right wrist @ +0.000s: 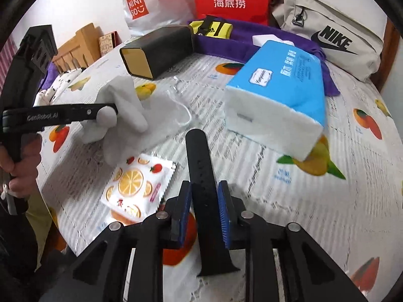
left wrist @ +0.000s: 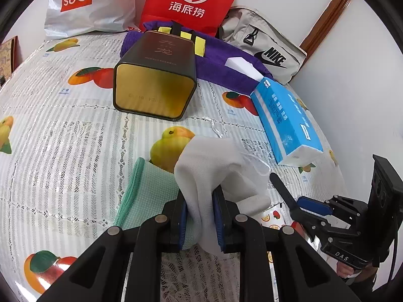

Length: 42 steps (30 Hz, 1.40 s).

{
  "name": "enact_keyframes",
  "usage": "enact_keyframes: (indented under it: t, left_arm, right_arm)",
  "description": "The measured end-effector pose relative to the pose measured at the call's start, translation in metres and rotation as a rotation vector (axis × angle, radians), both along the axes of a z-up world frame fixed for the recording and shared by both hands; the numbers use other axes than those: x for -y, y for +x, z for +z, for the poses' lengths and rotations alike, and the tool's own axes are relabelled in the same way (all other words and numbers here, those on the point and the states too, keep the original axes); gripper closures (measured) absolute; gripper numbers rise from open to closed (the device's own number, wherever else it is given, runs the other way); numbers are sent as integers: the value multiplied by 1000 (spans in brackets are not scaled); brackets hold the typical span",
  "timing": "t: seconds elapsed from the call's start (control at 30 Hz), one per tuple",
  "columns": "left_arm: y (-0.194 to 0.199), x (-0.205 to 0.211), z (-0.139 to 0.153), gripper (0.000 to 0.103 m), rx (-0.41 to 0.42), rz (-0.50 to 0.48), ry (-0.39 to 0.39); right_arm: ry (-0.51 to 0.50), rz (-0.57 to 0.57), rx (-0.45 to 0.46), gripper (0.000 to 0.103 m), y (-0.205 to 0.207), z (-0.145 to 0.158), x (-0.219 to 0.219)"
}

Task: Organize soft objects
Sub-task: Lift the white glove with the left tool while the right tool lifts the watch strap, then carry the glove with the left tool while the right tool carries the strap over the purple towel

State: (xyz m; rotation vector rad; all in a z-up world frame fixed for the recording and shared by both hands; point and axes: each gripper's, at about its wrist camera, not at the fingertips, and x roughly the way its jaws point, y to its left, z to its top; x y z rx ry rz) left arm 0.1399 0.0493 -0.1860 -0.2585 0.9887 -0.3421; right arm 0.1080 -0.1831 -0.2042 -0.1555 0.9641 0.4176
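Note:
My left gripper (left wrist: 200, 197) is shut on a bunched white cloth (left wrist: 214, 163), which is lifted a little over a folded green cloth (left wrist: 148, 191) on the fruit-print tablecloth (left wrist: 63, 125). The right wrist view shows the same white cloth (right wrist: 126, 95) hanging from the left gripper (right wrist: 110, 109). My right gripper (right wrist: 204, 193) is shut on a black perforated strap (right wrist: 200, 156) that sticks out forward between its blue pads. From the left wrist view the strap (left wrist: 280, 186) points up and to the left out of the right gripper (left wrist: 302, 205).
A black and gold tin (left wrist: 153, 83) lies on its side mid-table. A blue tissue pack (right wrist: 277, 93) sits to the right and an orange-print sachet (right wrist: 136, 183) near the front. A purple towel (left wrist: 221, 68), shopping bags and a Nike bag (right wrist: 332, 40) line the back wall.

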Motion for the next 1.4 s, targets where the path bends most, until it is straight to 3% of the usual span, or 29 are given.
enact_keyframes:
  t: [0.13, 0.33, 0.5, 0.63, 0.87, 1.07, 1.4]
  left_arm:
    - [1, 2, 0, 84, -2, 2, 1]
    - [1, 2, 0, 80, -5, -1, -10]
    - [1, 6, -2, 77, 12, -2, -2]
    - [1, 4, -2, 88, 29, -6, -10]
    - [-12, -14, 15, 88, 64, 30, -6]
    - [-11, -31, 17, 88, 38, 96, 15]
    - [-7, -35, 31, 88, 42, 115, 26]
  right_arm:
    - [-14, 7, 42, 81, 0, -3, -4]
    - [-10, 21, -3, 78, -4, -1, 1]
    - [-20, 18, 58, 81, -6, -4, -5]
    - [16, 12, 47, 82, -4, -2, 1]
    - [45, -32, 53, 83, -10, 11, 17]
    - [23, -79, 48, 83, -7, 15, 29]
    - [44, -104, 66, 83, -9, 35, 38]
